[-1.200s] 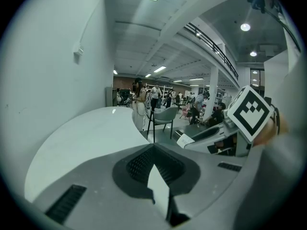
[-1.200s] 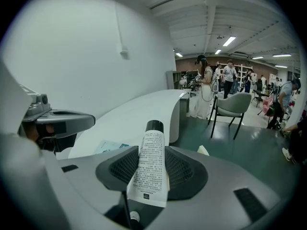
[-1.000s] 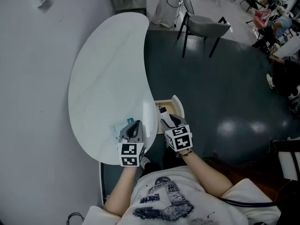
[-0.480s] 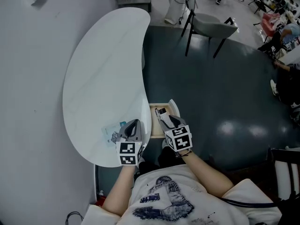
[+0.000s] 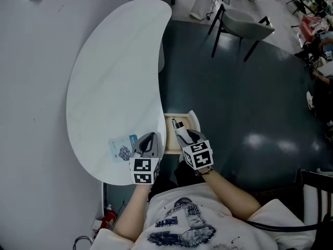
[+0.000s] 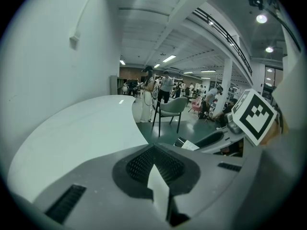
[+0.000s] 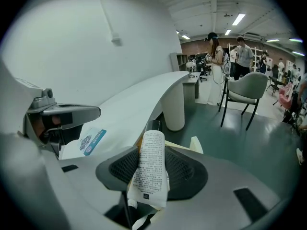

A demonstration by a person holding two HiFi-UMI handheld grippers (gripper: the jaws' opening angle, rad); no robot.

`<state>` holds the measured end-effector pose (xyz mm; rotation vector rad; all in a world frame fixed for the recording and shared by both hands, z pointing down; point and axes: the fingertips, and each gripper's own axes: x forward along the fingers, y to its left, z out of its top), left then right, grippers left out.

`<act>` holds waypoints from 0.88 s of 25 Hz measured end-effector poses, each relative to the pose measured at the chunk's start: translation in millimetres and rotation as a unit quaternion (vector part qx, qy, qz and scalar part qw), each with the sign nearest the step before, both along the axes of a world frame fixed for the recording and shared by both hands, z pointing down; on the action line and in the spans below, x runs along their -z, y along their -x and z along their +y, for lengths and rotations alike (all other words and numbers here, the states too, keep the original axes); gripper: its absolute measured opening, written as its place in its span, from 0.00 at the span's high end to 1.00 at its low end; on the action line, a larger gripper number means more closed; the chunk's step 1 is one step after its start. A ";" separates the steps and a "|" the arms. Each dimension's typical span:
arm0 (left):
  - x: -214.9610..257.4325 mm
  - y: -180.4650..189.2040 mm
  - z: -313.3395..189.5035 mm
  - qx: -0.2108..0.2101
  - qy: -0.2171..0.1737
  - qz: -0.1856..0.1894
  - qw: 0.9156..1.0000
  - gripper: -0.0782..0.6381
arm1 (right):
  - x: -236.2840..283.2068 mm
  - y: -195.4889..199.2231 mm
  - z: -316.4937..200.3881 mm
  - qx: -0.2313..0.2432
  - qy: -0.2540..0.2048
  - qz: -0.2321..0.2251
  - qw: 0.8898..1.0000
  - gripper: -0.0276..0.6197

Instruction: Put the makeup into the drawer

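Observation:
A white makeup tube with small print and a dark cap is clamped in my right gripper. In the head view that gripper holds the tube above the open wooden drawer at the white table's right edge. A flat makeup sachet with a blue stripe lies on the table near the front edge. My left gripper hovers just right of it, jaws shut with nothing held. The left gripper view shows those shut jaws and the right gripper's marker cube.
A grey chair stands on the dark floor beyond the drawer. The wall runs along the table's left side. A red object sits on the floor under the table's near end. People stand far back in the hall.
Both grippers have sunk a little. The tube hangs closer over the drawer. The sachet now shows more fully to the left of the left gripper.

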<state>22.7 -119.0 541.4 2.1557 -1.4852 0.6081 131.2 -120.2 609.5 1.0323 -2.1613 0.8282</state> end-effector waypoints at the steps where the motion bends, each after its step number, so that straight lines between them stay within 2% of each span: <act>1: -0.5 -1.0 -3.2 0.003 0.000 0.000 1.000 0.83 | -0.9 -0.4 -2.2 0.003 0.001 0.000 1.000 0.67; 14: -19.4 -7.3 -26.4 0.022 0.011 -0.008 1.000 0.83 | -34.1 -0.1 -17.0 0.022 0.046 0.001 0.999 0.67; 22: -38.4 -5.4 -26.6 0.025 0.034 -0.021 0.999 0.83 | -61.2 4.8 -12.8 0.032 0.076 0.007 0.997 0.67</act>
